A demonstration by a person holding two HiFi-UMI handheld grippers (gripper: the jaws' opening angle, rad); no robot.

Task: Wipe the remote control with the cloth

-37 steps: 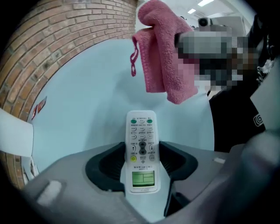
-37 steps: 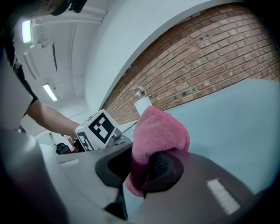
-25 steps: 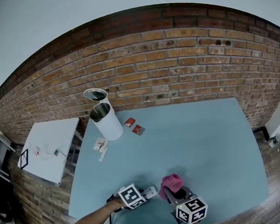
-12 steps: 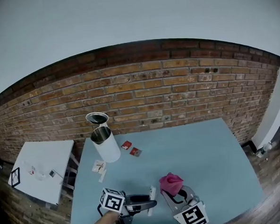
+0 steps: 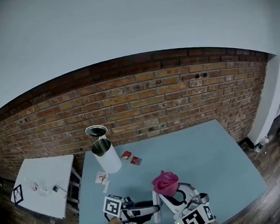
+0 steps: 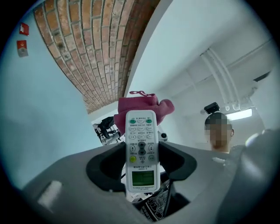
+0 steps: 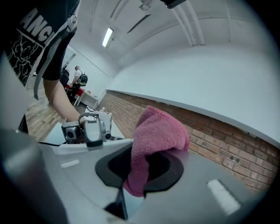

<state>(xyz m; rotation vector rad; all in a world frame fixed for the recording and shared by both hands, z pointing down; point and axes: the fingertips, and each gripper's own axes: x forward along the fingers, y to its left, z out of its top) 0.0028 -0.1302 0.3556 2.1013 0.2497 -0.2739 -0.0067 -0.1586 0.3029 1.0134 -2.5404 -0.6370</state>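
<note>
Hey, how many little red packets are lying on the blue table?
2. Both red packets lie close together on the table, just right of the white canister: one nearer the brick wall, the other nearer the person. More could be hidden behind the grippers.

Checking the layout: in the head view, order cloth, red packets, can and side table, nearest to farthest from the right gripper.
1. Cloth, held in the right gripper.
2. Red packets, beyond, leftward.
3. Can, left of them.
4. Side table, far left.
</note>
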